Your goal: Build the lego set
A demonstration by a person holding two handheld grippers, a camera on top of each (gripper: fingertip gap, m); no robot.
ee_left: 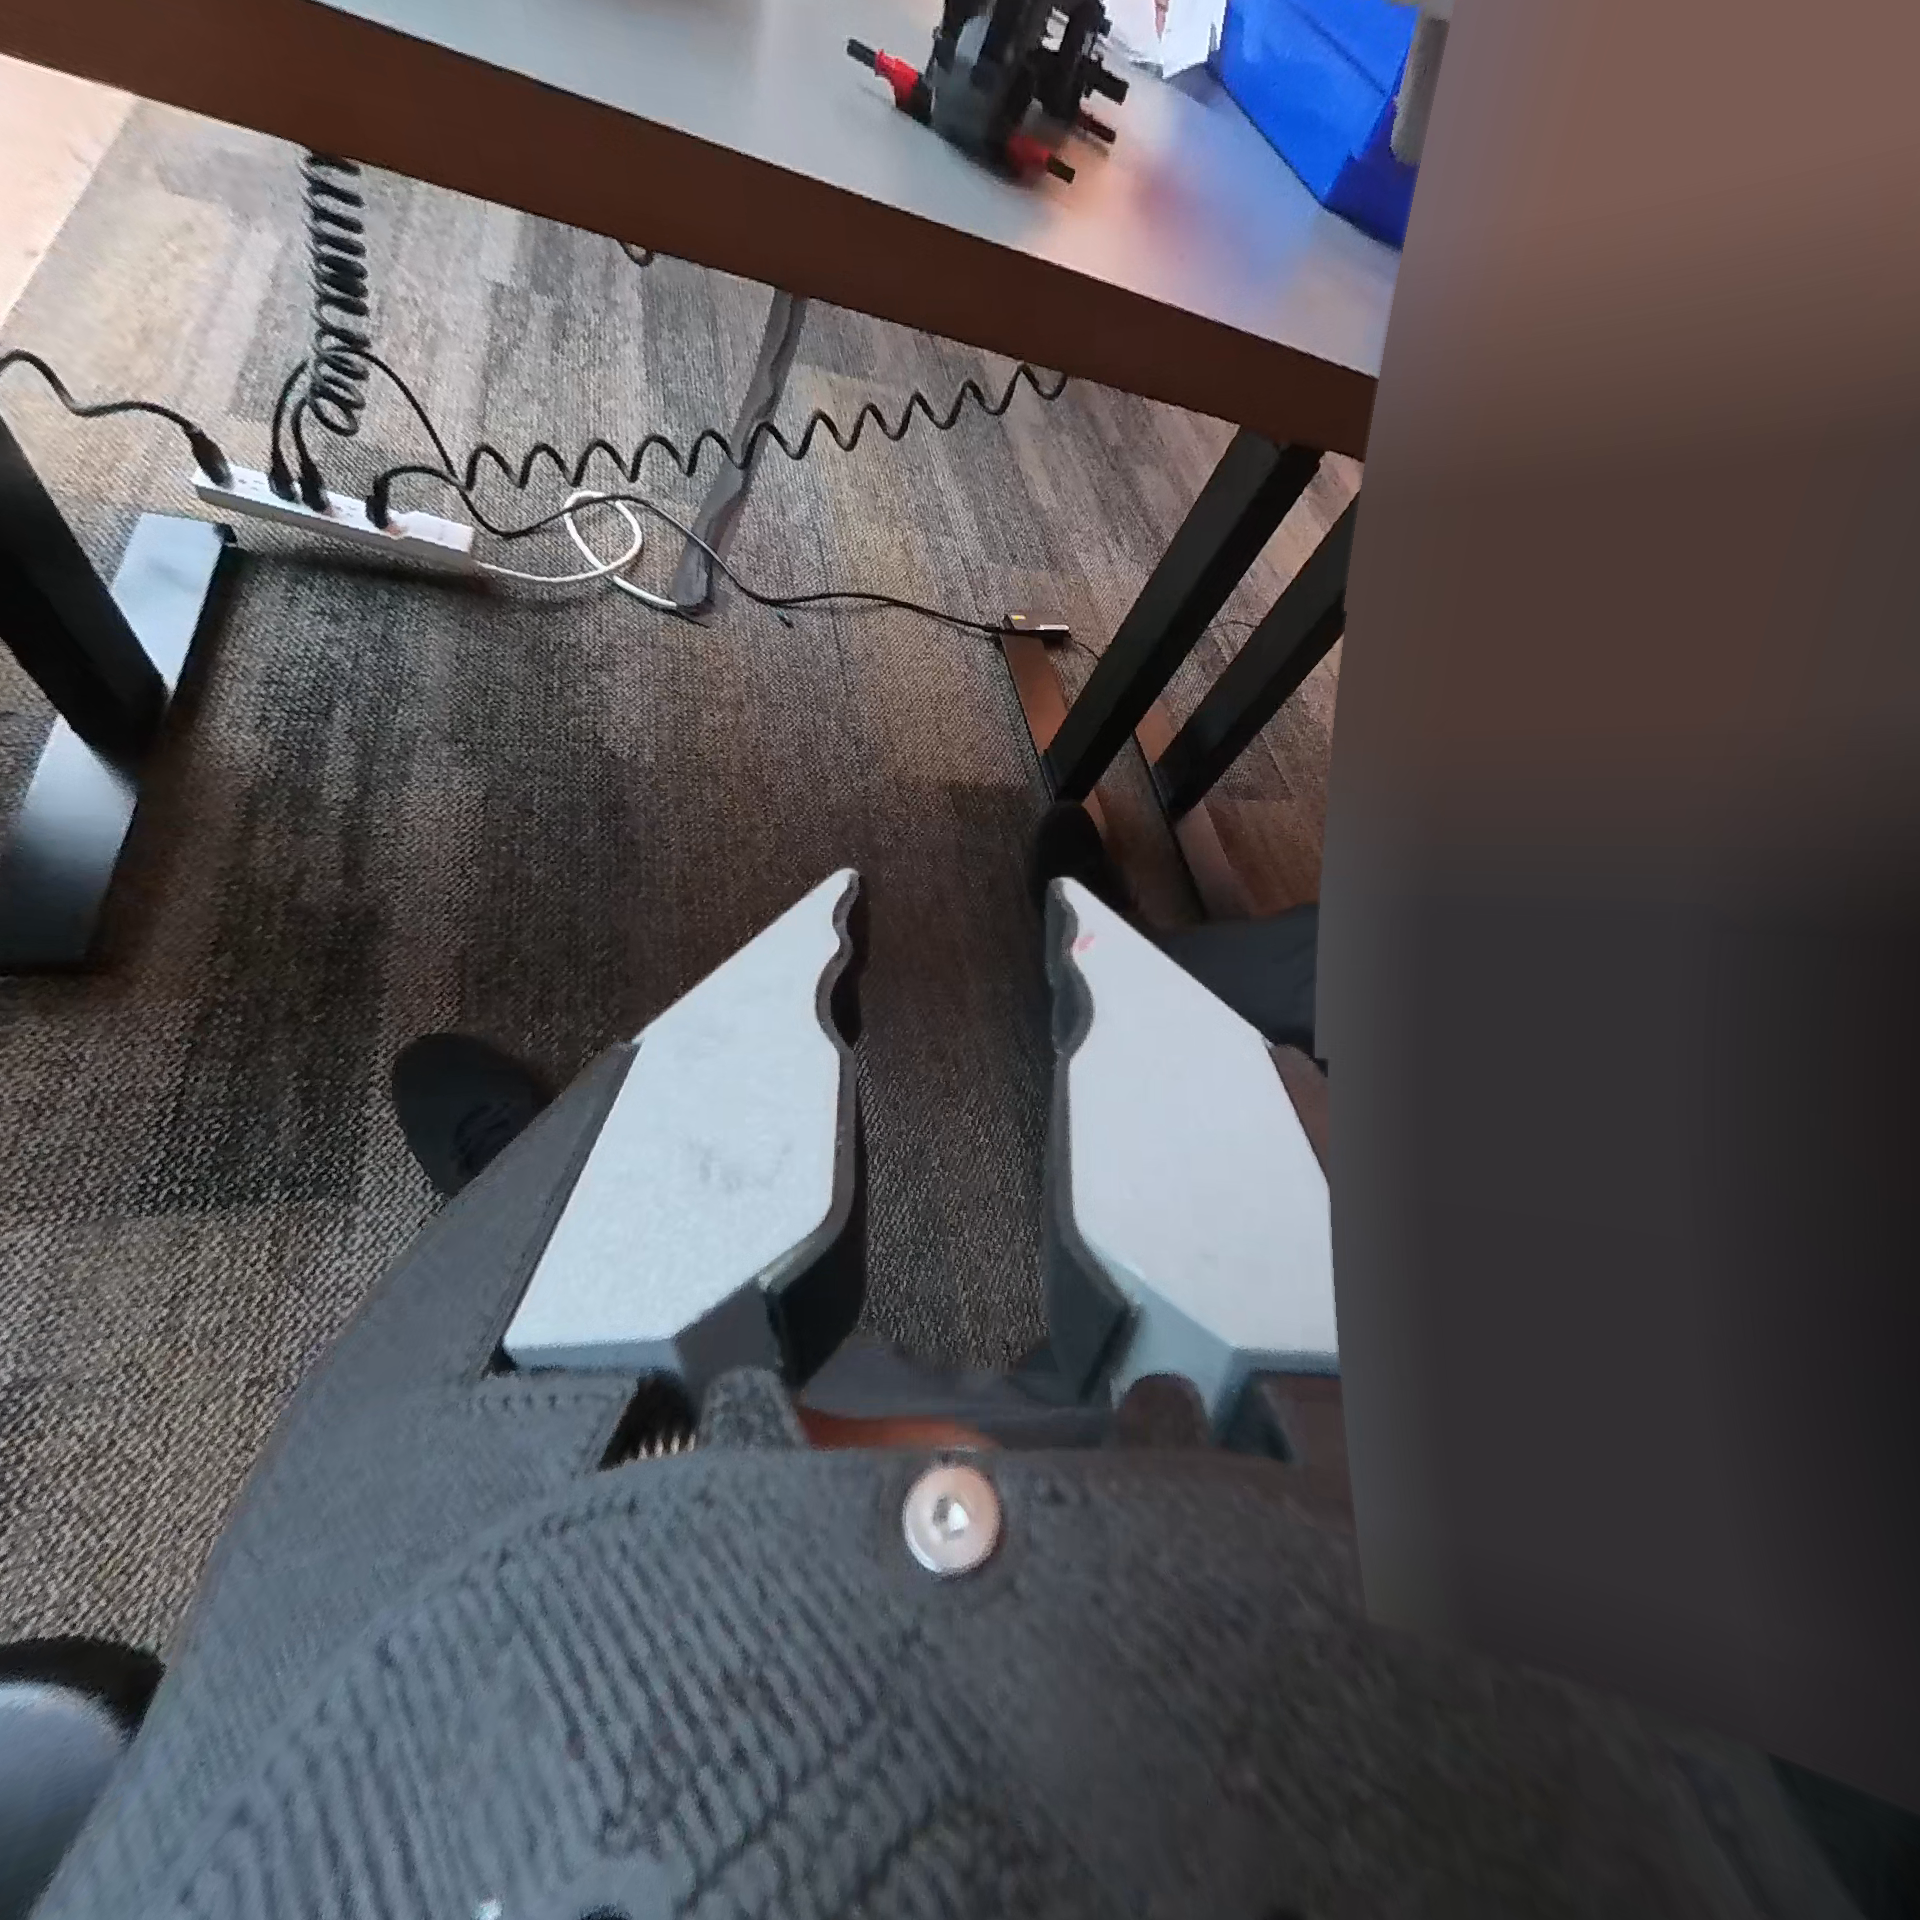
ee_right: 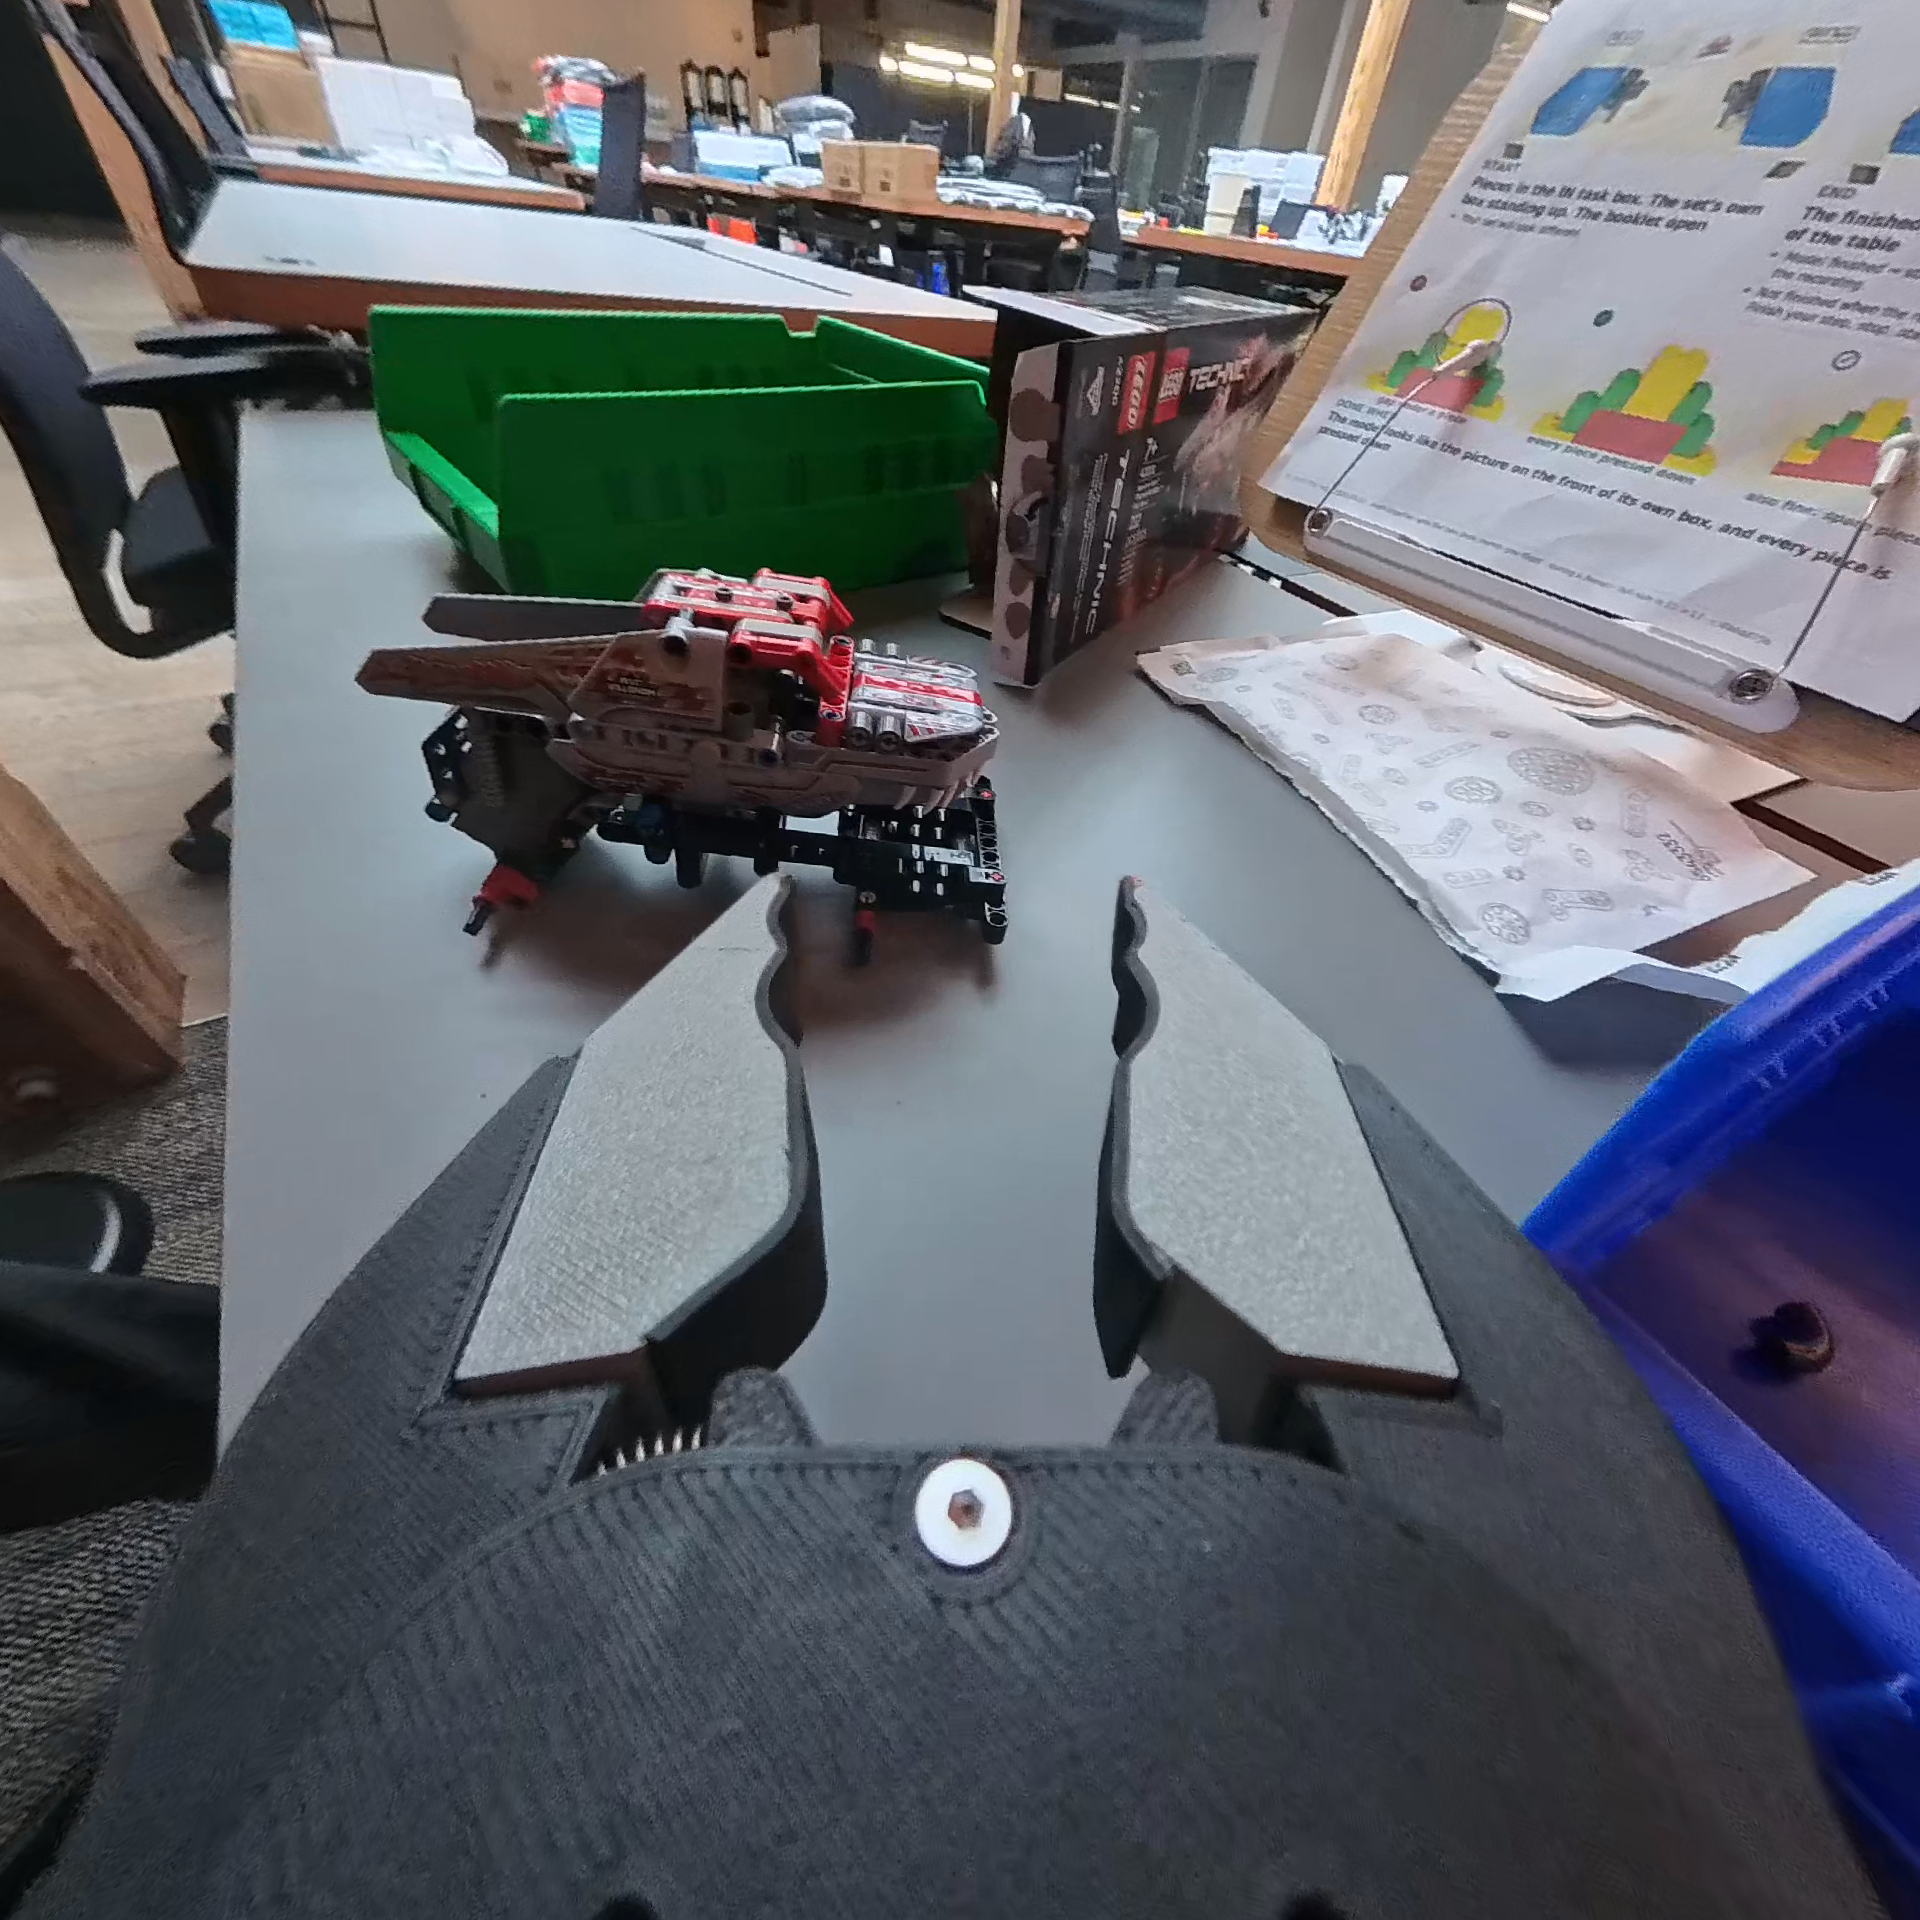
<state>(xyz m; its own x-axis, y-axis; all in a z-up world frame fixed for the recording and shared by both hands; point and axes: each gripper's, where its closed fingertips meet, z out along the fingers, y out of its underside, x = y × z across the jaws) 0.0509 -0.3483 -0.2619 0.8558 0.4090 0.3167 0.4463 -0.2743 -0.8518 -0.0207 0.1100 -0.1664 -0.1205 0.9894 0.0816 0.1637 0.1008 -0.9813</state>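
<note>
The part-built lego model [ee_right: 707,748] stands on the grey desk [ee_right: 312,935], in front of the green bin [ee_right: 675,447]. Right gripper [ee_right: 951,894] hangs spread and empty near it; left gripper [ee_left: 951,888], also spread, hangs over carpet [ee_left: 520,831]

The partly built lego model [ee_right: 717,748], red, grey and black with two long grey blades, stands upright on the surface [ee_right: 332,1039] just beyond my right fingers [ee_right: 686,1122], untouched.
</note>
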